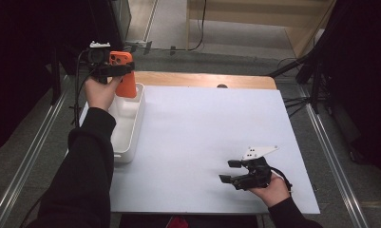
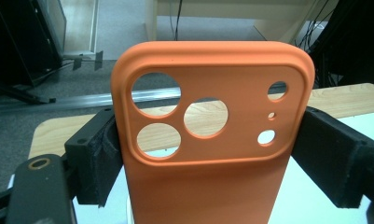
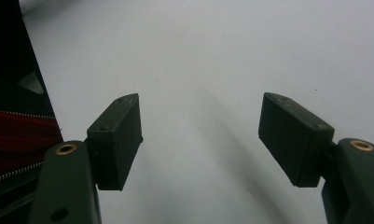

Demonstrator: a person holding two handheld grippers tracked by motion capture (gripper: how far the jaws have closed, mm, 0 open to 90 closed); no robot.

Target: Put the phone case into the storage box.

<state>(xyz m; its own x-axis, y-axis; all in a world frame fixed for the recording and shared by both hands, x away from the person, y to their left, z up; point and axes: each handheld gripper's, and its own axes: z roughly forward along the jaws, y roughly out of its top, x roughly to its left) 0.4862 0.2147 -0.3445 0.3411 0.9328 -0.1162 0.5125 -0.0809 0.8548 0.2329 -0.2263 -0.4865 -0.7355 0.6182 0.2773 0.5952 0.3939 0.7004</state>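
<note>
An orange phone case (image 1: 127, 84) with camera cut-outs hangs upright over the far end of a white bin (image 1: 135, 129) at the table's left. My left gripper (image 1: 121, 70) is shut on the orange phone case. In the left gripper view the phone case (image 2: 212, 186) stands between the black pads (image 2: 331, 154), which press on both its side edges. My right gripper (image 1: 229, 171) rests low near the front right of the white table sheet (image 1: 202, 128). It is open, and its pads (image 3: 119, 135) stand wide apart with nothing between them.
The white bin runs along the sheet's left edge. A strip of wooden tabletop (image 1: 202, 80) shows behind the sheet. Black stands and cables (image 1: 311, 76) sit off the right side, and a metal rail (image 1: 31, 152) lies on the floor at left.
</note>
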